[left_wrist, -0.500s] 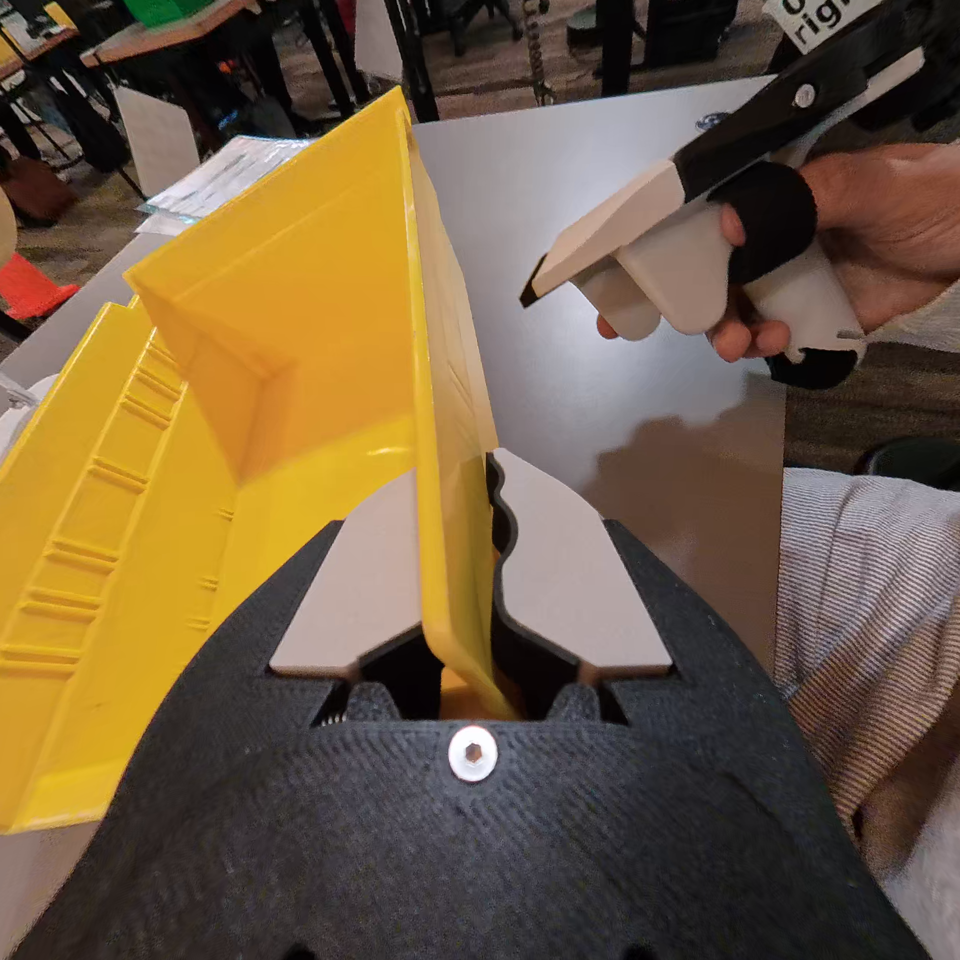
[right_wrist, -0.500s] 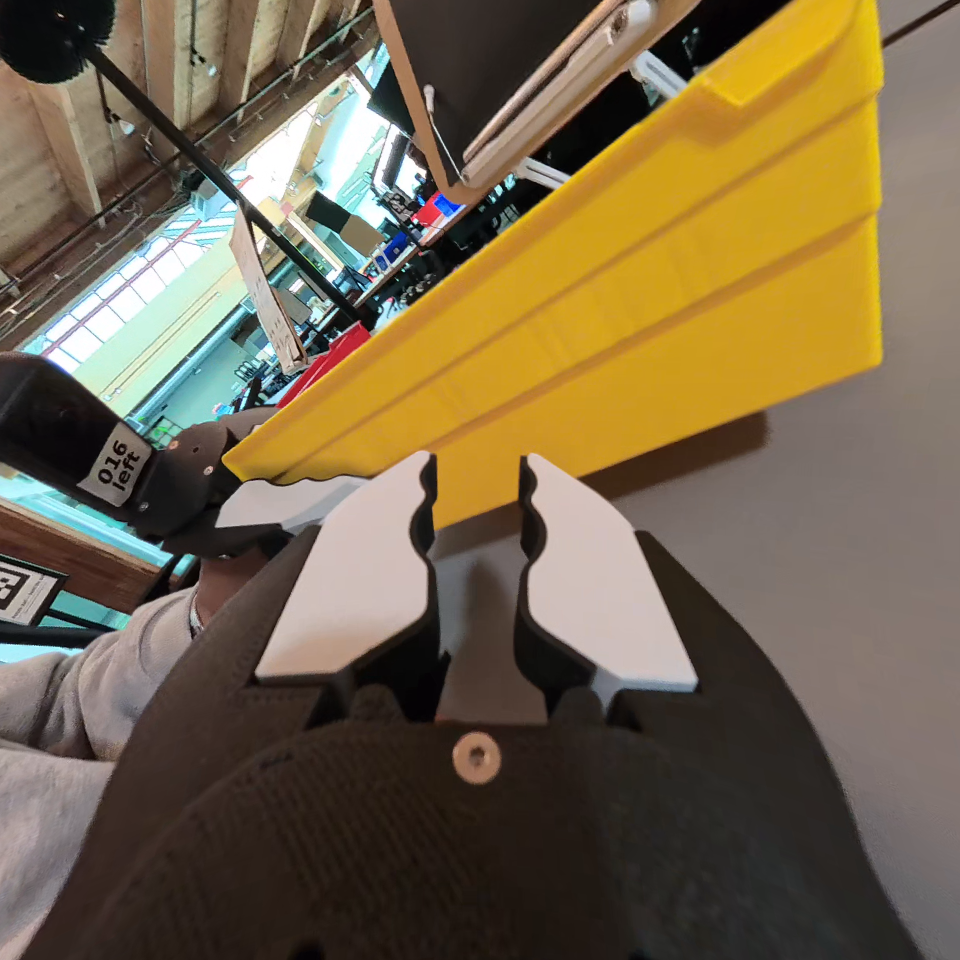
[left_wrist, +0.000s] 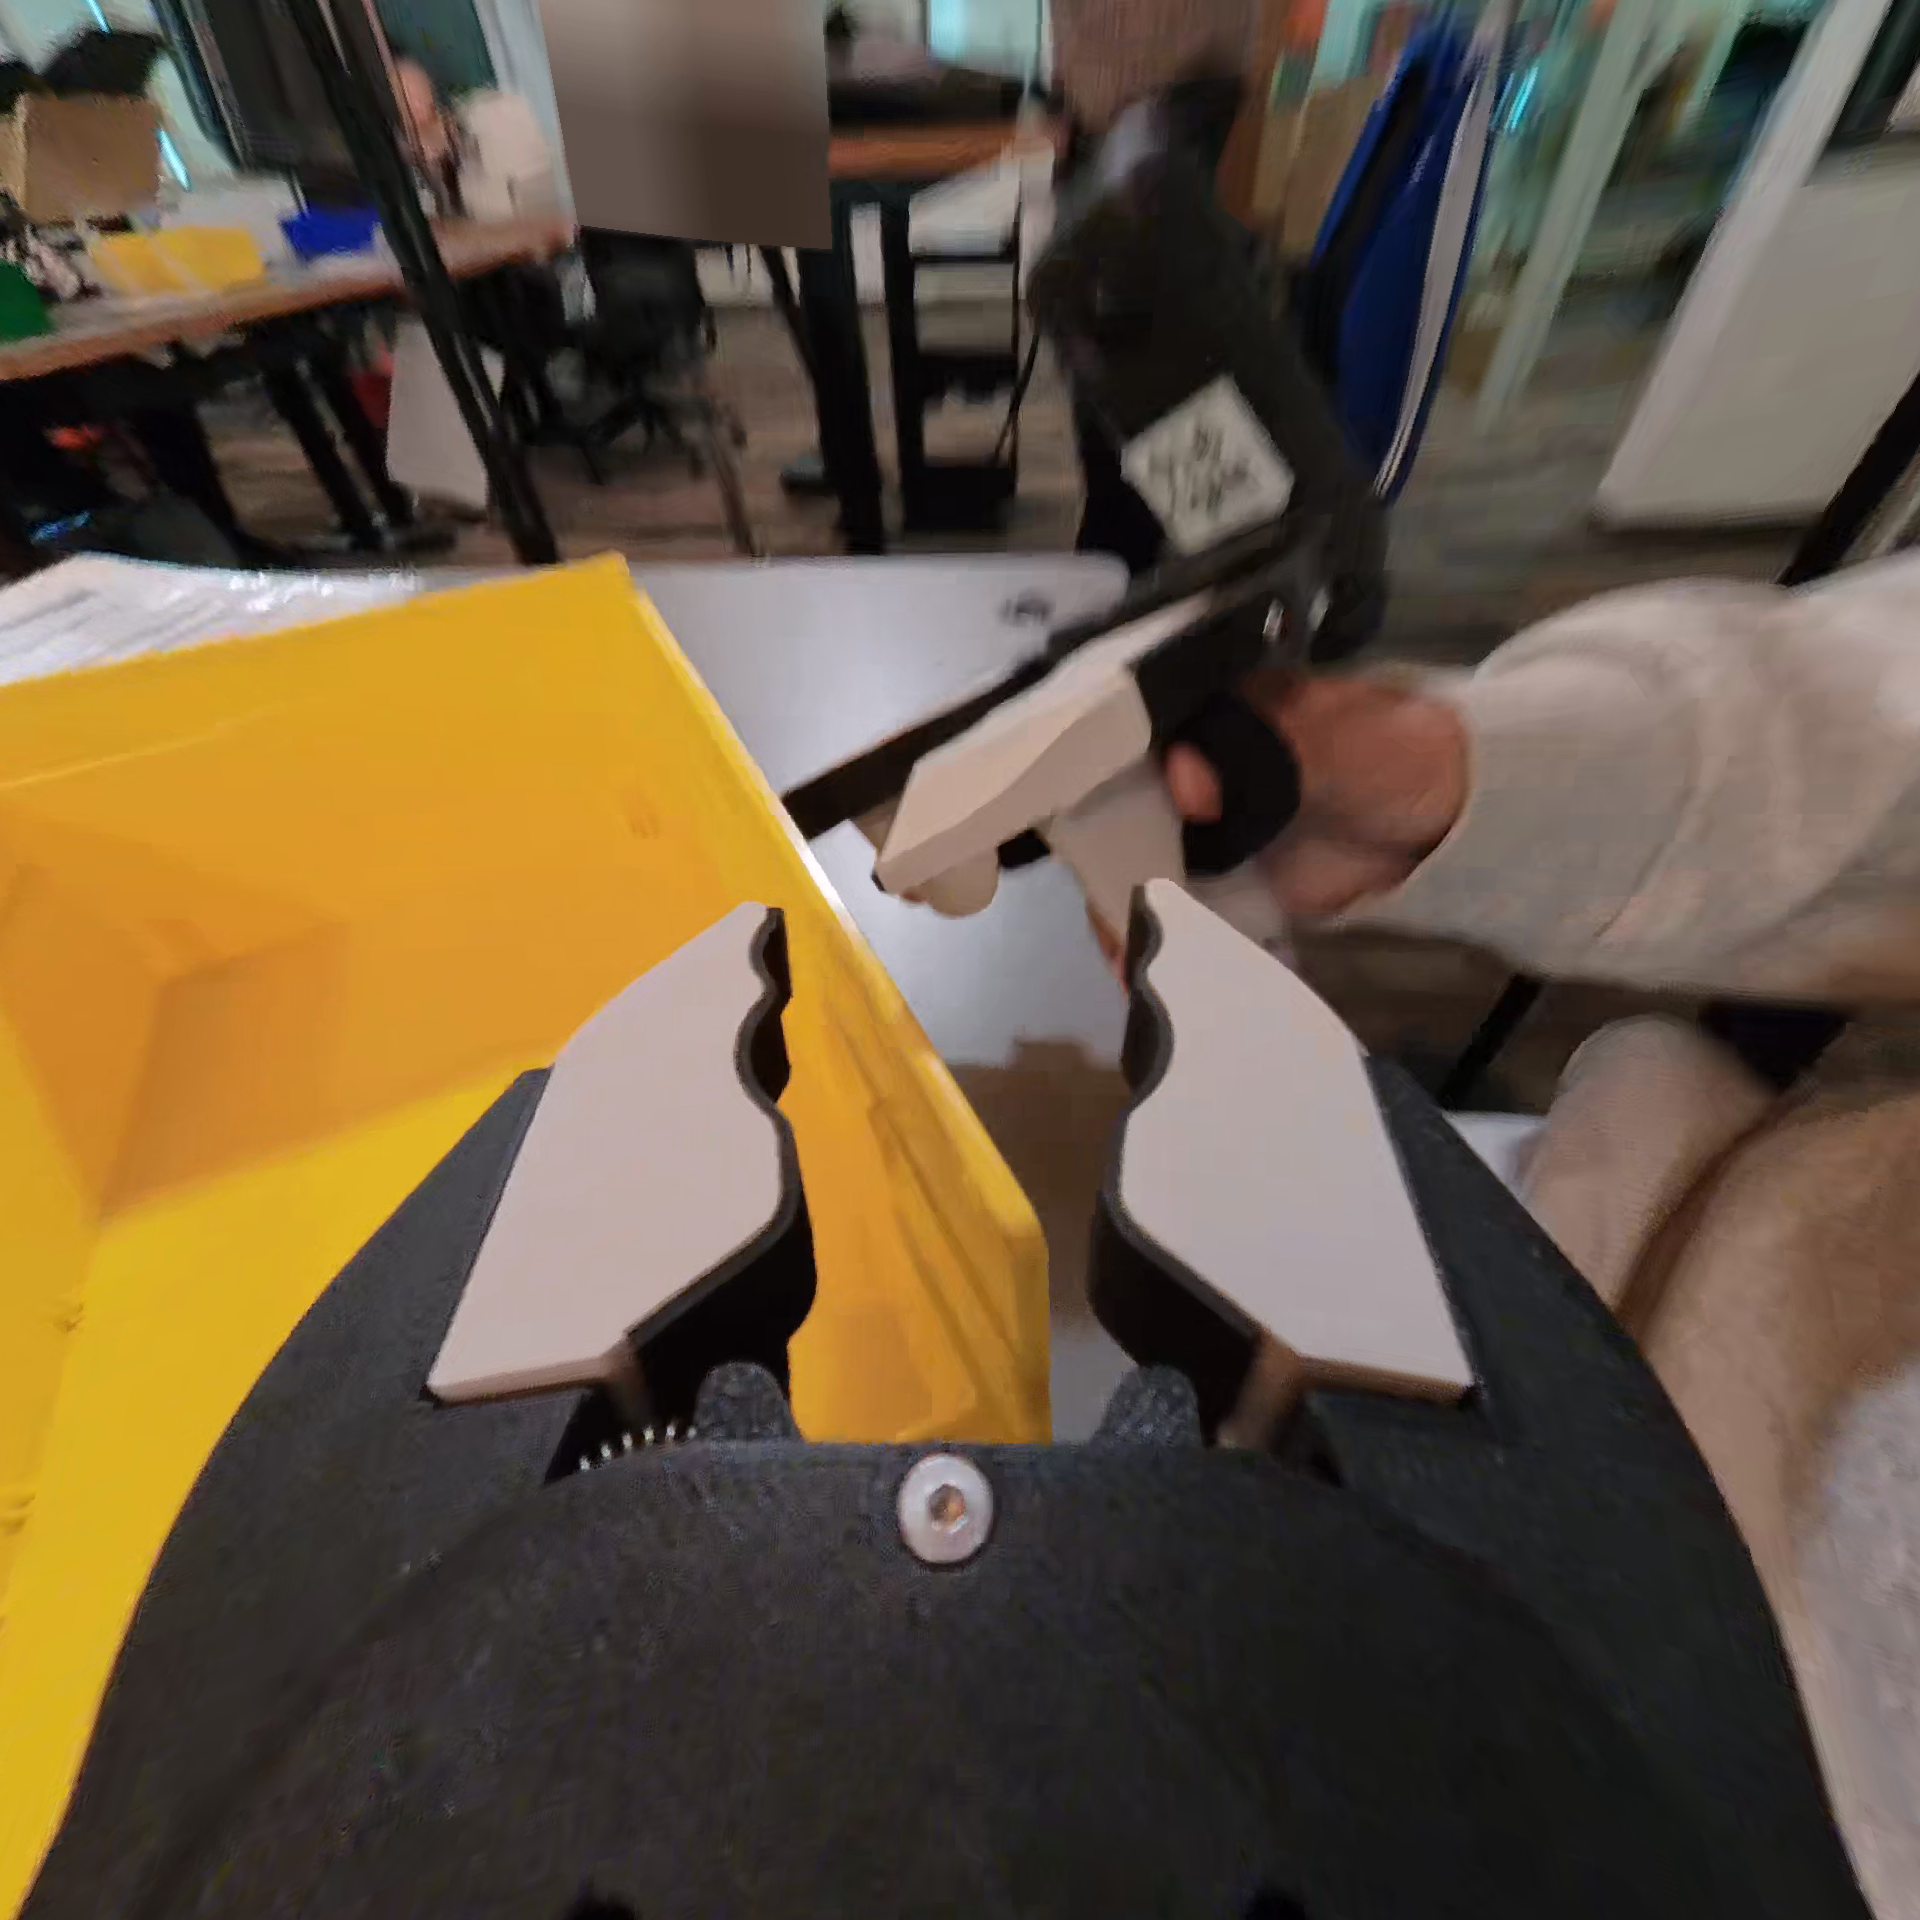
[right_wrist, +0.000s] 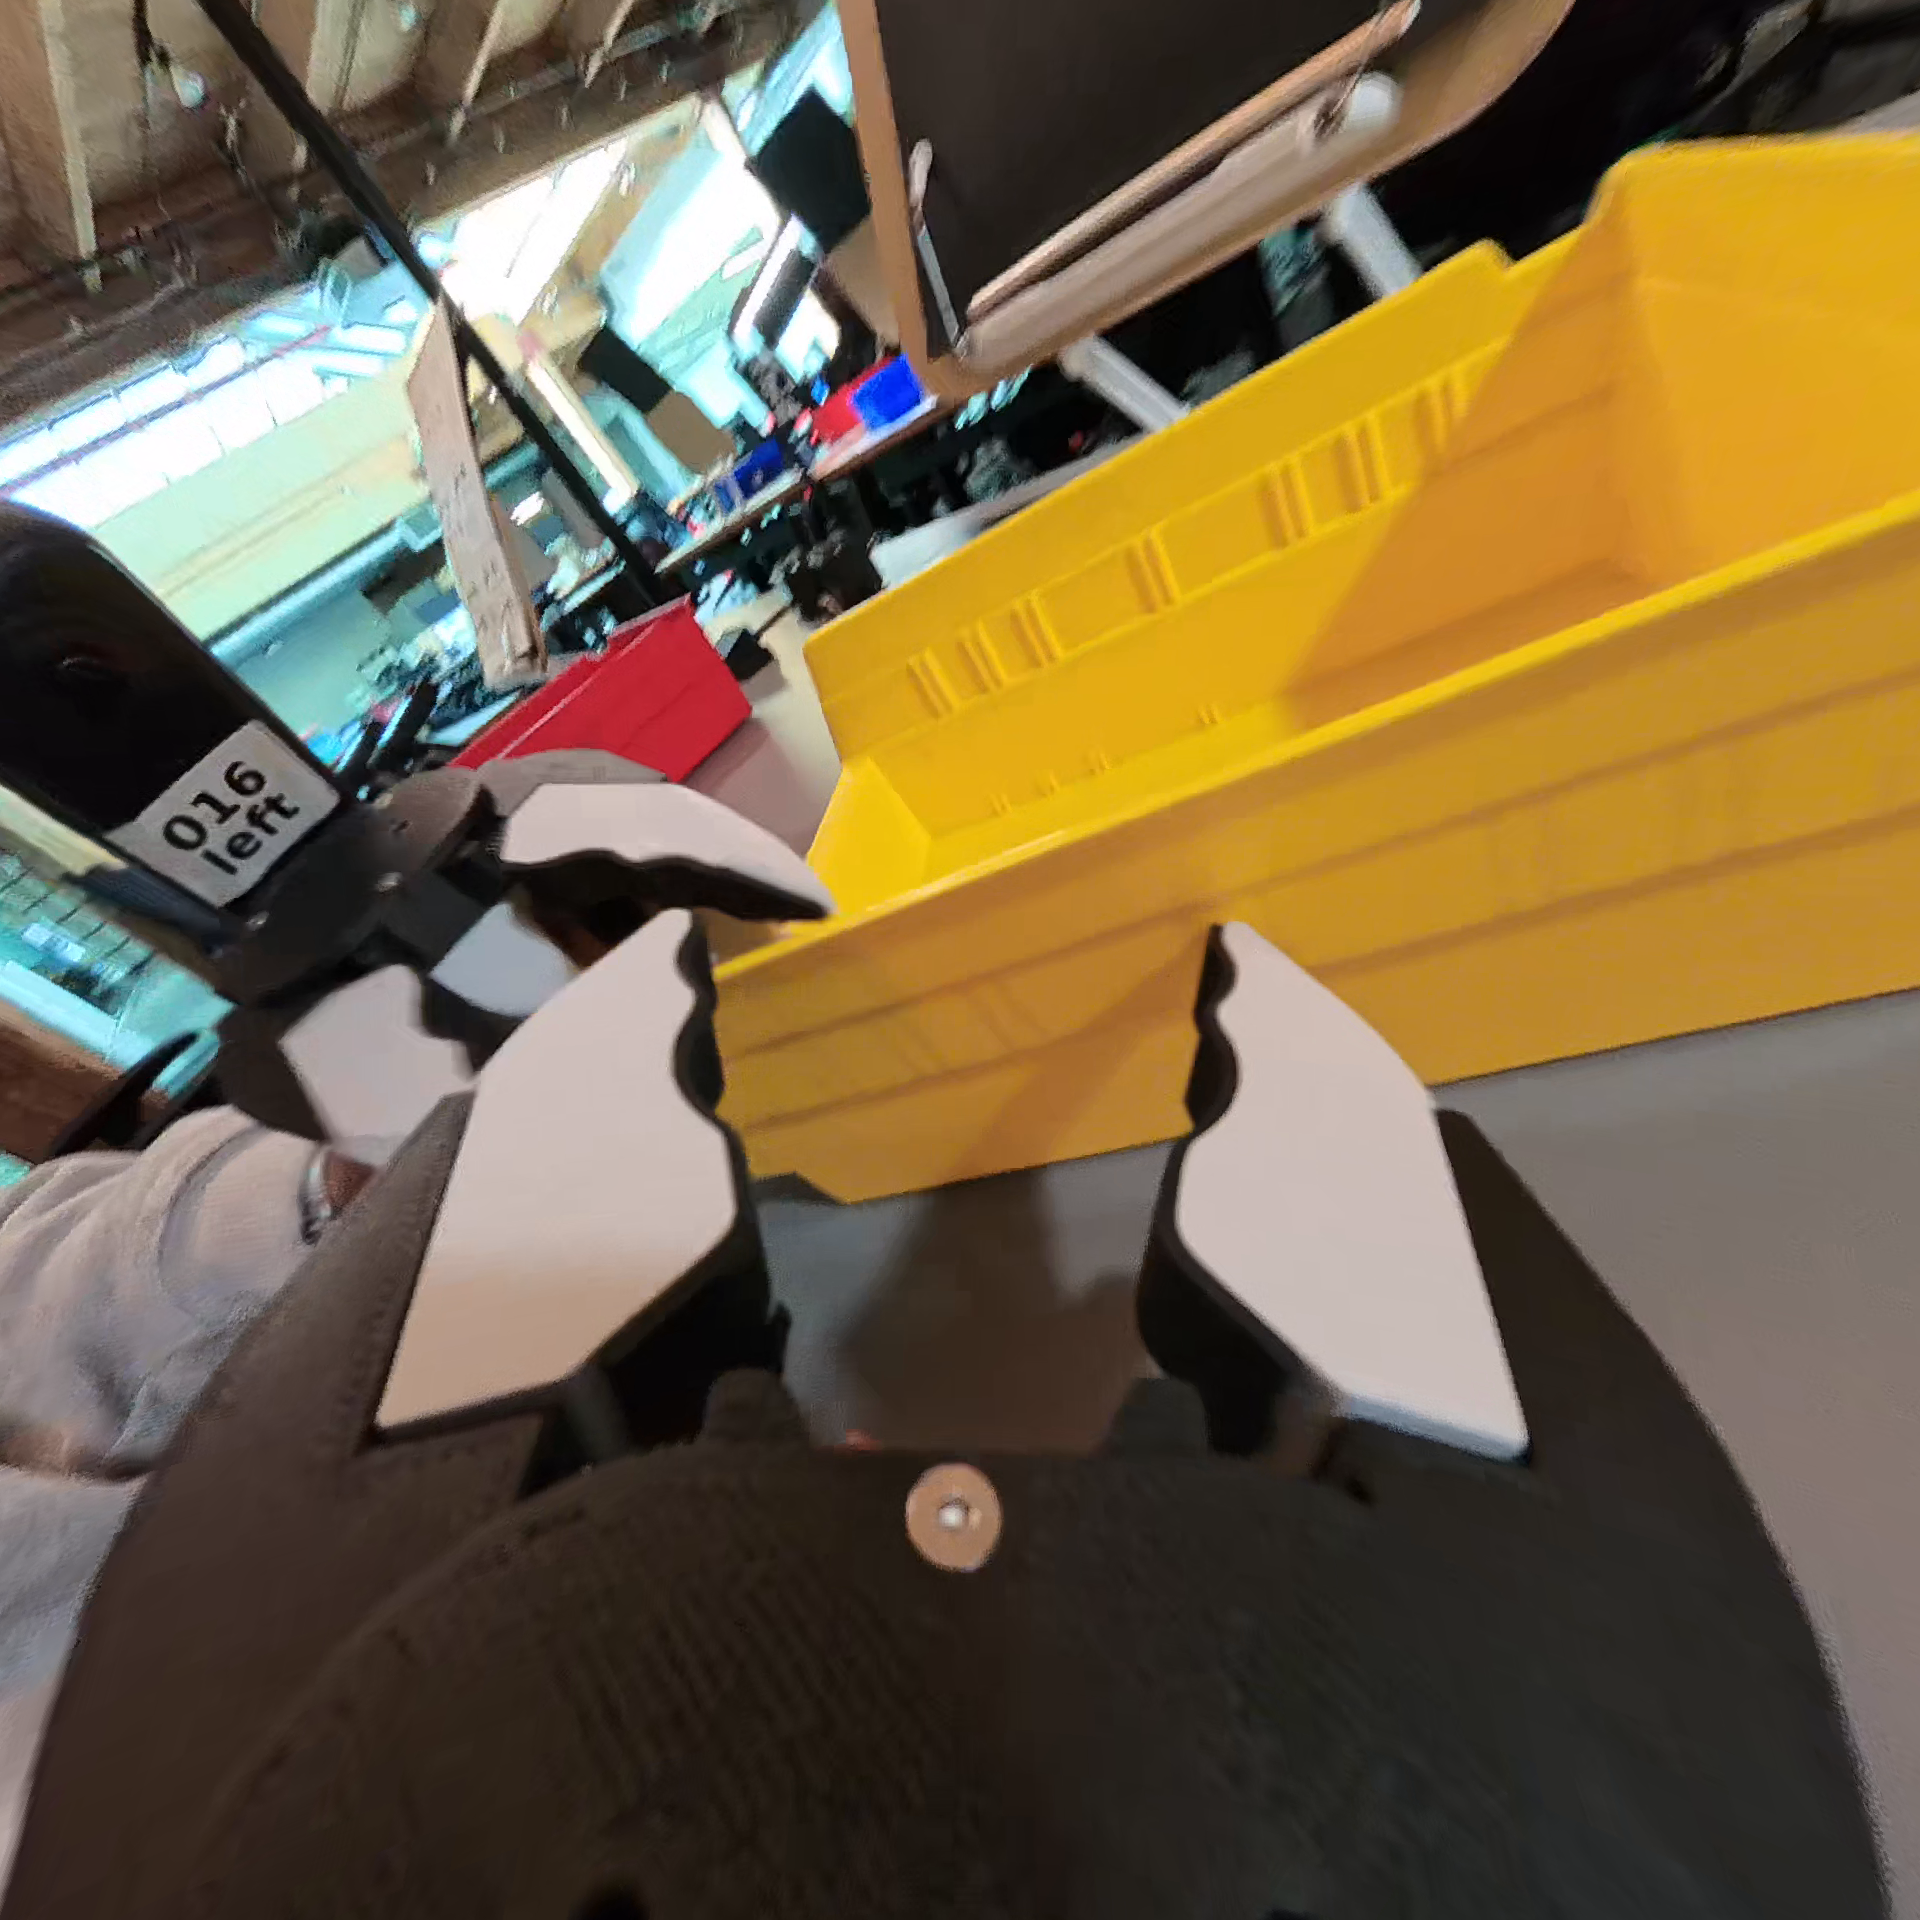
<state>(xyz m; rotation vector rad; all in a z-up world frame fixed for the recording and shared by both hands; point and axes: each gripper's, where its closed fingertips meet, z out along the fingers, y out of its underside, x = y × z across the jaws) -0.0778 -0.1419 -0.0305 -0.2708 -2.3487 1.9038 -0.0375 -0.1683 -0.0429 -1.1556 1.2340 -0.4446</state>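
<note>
One yellow bin (left_wrist: 343, 883) sat on the grey bench (left_wrist: 894, 644), and two grippers worked beside it. The bin was long and open-topped, with ribbed inner walls, and nothing showed inside the part in view; its far end ran out of sight. It lay along the bench's left side in the left wrist view, its near corner (right_wrist: 862, 1164) just beside the bench's front edge.

The left gripper (left_wrist: 956, 925) had its jaws spread wide, straddling the bin's right-hand wall: the left finger (left_wrist: 644, 1164) hung over the bin's interior, the right finger (left_wrist: 1268, 1174) was outside, over the bare bench. No pad was pressed on the plastic, as far as could be told. In the right wrist view that same gripper showed at the bin's near end, one finger above the rim.

The right gripper (right_wrist: 956, 945) was spread too, gripping nothing, pointed at the bin's outer long wall near that corner, above the bench. A hand (left_wrist: 1351, 790) in a pale sleeve (left_wrist: 1683, 779) held it by the pistol-style handle, somewhat blurred, well clear of the bin's wall.

Beyond, one red bin (right_wrist: 623, 696) sat on another table.
</note>
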